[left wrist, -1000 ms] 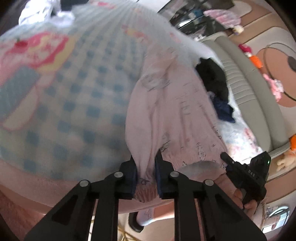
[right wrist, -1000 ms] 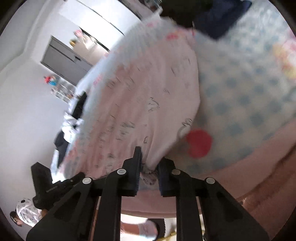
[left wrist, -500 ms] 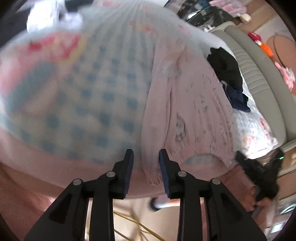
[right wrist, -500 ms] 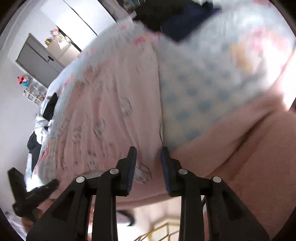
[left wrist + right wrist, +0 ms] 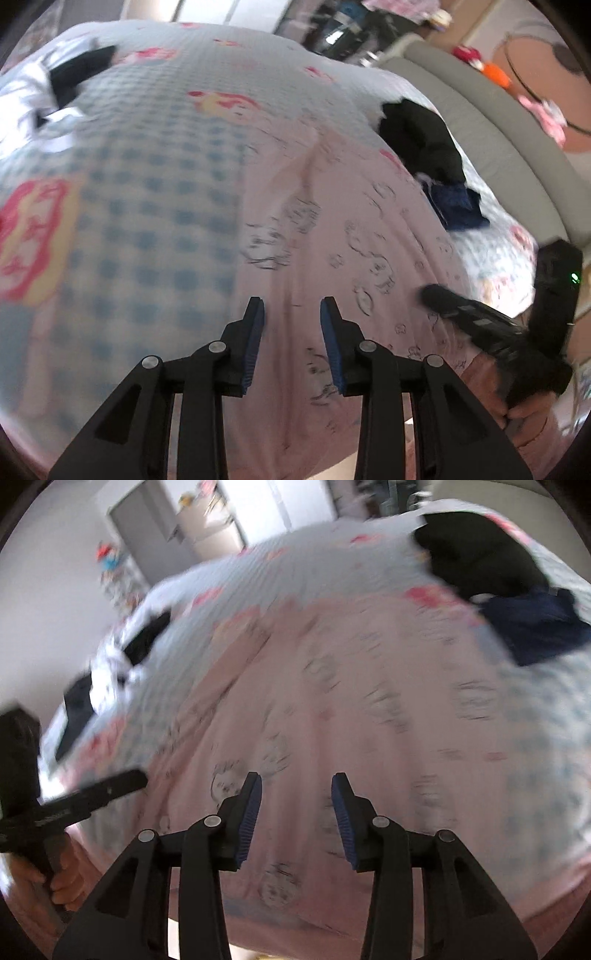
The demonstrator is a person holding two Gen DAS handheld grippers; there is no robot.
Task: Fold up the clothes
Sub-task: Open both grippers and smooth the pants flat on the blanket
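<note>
A person stands at the near edge of a bed, a two-finger gripper in each hand, both angled down over a pale pink garment (image 5: 354,236) printed with small line-drawn cartoon figures. The garment lies spread flat on a blue-and-white checked bedspread (image 5: 140,206) that carries red and yellow cartoon patches. At far left on the bed sits a heap of white and black clothing (image 5: 55,88). Next across, the left gripper (image 5: 291,314) hangs above the pink garment's near left part, close to where it meets the checks; its jaws have just been opening and now stand apart, blue pads facing each other with only cloth seen below them, nothing pinched. Further right, the right gripper (image 5: 295,797) hovers over the garment's near middle, its jaws likewise just opened and standing apart, gripping nothing. In the left wrist view the right gripper's black body and the hand (image 5: 524,413) holding it show at the lower right edge; in the right wrist view the left gripper's handle and the hand (image 5: 62,882) on it show at lower left. Beyond the garment's far right corner lie a crumpled black garment (image 5: 421,136) and, touching it, a navy blue one (image 5: 458,206). A grey padded headboard (image 5: 491,122) curves along the bed's right side.
</note>
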